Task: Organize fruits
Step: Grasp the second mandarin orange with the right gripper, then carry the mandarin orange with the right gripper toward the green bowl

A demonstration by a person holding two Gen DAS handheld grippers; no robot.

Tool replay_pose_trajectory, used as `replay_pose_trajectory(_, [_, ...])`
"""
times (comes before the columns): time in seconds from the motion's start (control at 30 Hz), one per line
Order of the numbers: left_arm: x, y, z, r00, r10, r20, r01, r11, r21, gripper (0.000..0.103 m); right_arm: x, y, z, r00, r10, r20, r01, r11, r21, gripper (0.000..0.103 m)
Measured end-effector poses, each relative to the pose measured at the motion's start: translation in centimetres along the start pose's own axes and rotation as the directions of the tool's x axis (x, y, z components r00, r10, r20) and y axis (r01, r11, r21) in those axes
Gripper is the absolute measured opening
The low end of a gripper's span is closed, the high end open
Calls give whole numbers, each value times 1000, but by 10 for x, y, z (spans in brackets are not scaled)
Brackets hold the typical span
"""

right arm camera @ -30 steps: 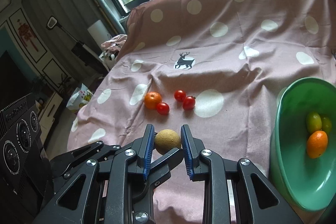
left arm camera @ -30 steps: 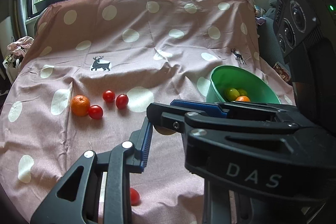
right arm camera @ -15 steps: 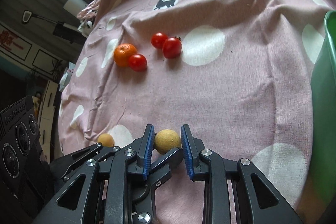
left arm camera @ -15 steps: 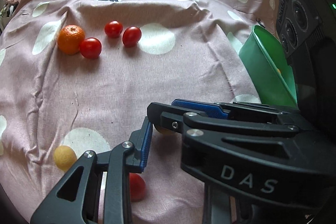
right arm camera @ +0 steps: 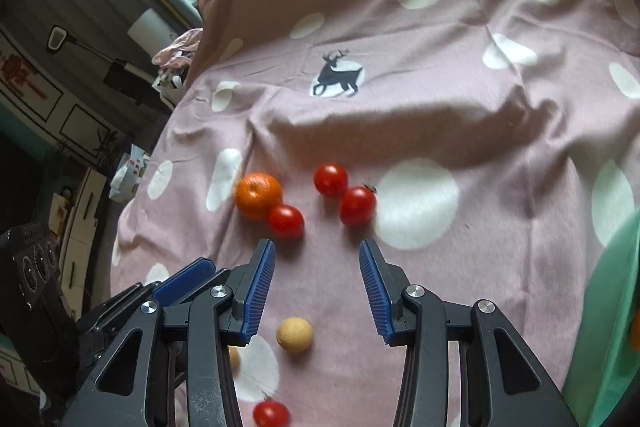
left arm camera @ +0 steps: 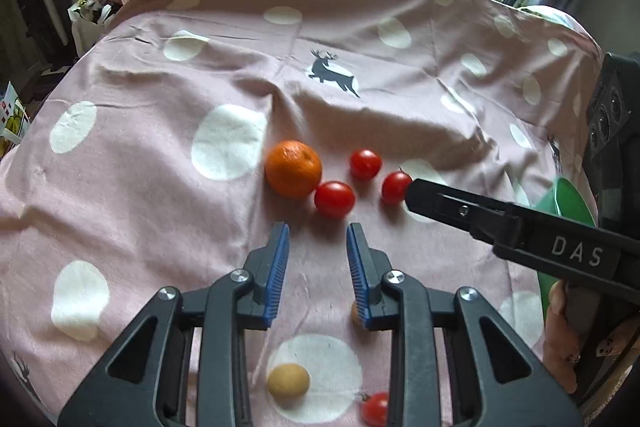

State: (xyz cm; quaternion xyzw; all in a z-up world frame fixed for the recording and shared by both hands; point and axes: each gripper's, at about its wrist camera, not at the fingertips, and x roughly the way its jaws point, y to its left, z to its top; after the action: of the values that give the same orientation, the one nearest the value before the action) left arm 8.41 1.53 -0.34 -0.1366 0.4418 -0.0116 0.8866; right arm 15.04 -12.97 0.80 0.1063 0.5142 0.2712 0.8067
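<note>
The right gripper (right arm camera: 317, 283) hangs over the pink spotted cloth (right arm camera: 460, 99) with its blue-padded jaws opening; nothing is pressed between them. A tan round fruit (right arm camera: 295, 334) lies on the cloth below the gap, clear of both pads. The left gripper (left arm camera: 317, 269) points down at the cloth too, its jaws also opening, the gap narrower and bare of fruit, only cloth showing through it. In the right wrist view the left gripper's fingers (right arm camera: 184, 281) sit just beside the right gripper's left finger.

Towards the middle of the cloth, beyond both sets of fingertips, sits a cluster: an orange (left arm camera: 293, 168) touching a cherry tomato (left arm camera: 334, 199), with a second cherry tomato (left arm camera: 365, 164) and a third cherry tomato (left arm camera: 396, 188) close by to the right. The third one lies at the edge of a white dot and, in the left wrist view, just at the tip of the right gripper's finger (left arm camera: 460, 207).

Near the cloth's close edge a second tan fruit (left arm camera: 288, 380) rests on a white dot, with another cherry tomato (left arm camera: 375, 407) just beside it. A green bowl (right arm camera: 612, 327) stands at the cloth's right edge; a sliver of orange fruit shows inside it, the rest is out of frame. A printed deer (right arm camera: 338, 75) marks the far middle of the cloth.
</note>
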Motion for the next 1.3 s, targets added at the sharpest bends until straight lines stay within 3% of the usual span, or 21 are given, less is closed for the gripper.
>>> replay_pose_trajectory(0.13, [9, 8, 3, 1000, 3, -5, -3, 999, -33, 28, 39, 18, 20, 996, 72, -58, -72, 997, -3, 45])
replay_pose_trajectory(0.23, [11, 7, 1, 1000, 26, -12, -26, 999, -18, 28, 64, 27, 27, 993, 56, -101, -58, 998, -17, 45])
replay_pose_trajectory(0.53, [10, 18, 3, 1000, 4, -17, -5, 998, -63, 28, 86, 32, 35, 993, 30, -115, -34, 999, -40, 45])
replay_pose_trajectory(0.73, [1, 22, 1, 1000, -15, -10, 14, 997, -77, 28, 73, 25, 30, 997, 36, -69, -35, 999, 8, 42])
replay_pose_trajectory(0.93, [-19, 35, -2, 998, -64, 28, 67, 990, -126, 29, 7, 9, 12, 991, 130, 19, -131, 989, 63, 42])
replay_pose_trajectory(1.13, [-14, 11, -12, 996, -91, 2, 91, 993, -76, 29, -39, -14, -40, 1000, -2, 12, 1, 995, 99, 42])
replay_pose_trajectory(1.3, [-4, -13, -23, 993, -110, -43, 110, 994, -5, 29, -37, -35, -74, 990, -131, -55, 137, 985, 106, 42])
